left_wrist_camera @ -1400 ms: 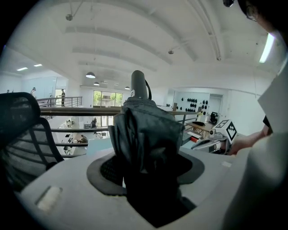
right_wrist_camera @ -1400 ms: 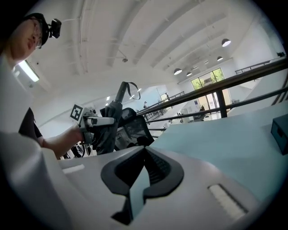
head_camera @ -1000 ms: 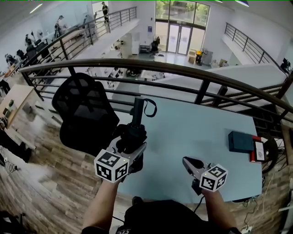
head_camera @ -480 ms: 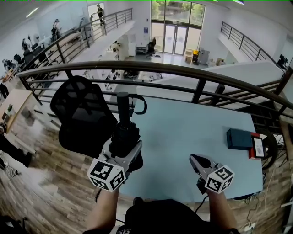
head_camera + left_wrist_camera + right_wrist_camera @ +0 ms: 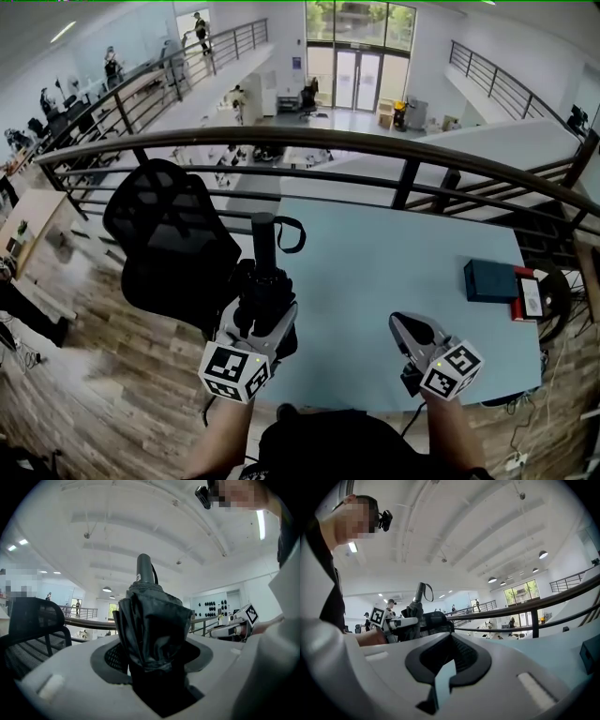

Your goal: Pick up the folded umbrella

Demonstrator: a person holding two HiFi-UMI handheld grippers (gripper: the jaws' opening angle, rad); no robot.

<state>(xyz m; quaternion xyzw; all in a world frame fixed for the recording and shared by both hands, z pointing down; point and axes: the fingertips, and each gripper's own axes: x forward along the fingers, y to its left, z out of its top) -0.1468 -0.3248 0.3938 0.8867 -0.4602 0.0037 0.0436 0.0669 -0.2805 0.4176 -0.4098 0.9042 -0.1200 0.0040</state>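
Note:
The folded black umbrella (image 5: 262, 277) stands upright in my left gripper (image 5: 265, 298), above the left edge of the light blue table (image 5: 394, 253). Its dark handle and wrist strap (image 5: 265, 231) point up. In the left gripper view its bunched fabric (image 5: 150, 625) fills the space between the jaws, which are shut on it. My right gripper (image 5: 403, 325) hovers over the table's near edge, apart from the umbrella, its jaws together with nothing in them. The right gripper view shows the umbrella (image 5: 416, 606) off to its left.
A black mesh office chair (image 5: 169, 234) stands left of the table. A dark blue box (image 5: 490, 281) and a red and white item (image 5: 530, 298) lie at the table's right edge. A dark railing (image 5: 375, 145) runs behind the table, over a drop.
The left gripper has shifted a little with the umbrella still in it. The right gripper has risen slightly above the table's near edge.

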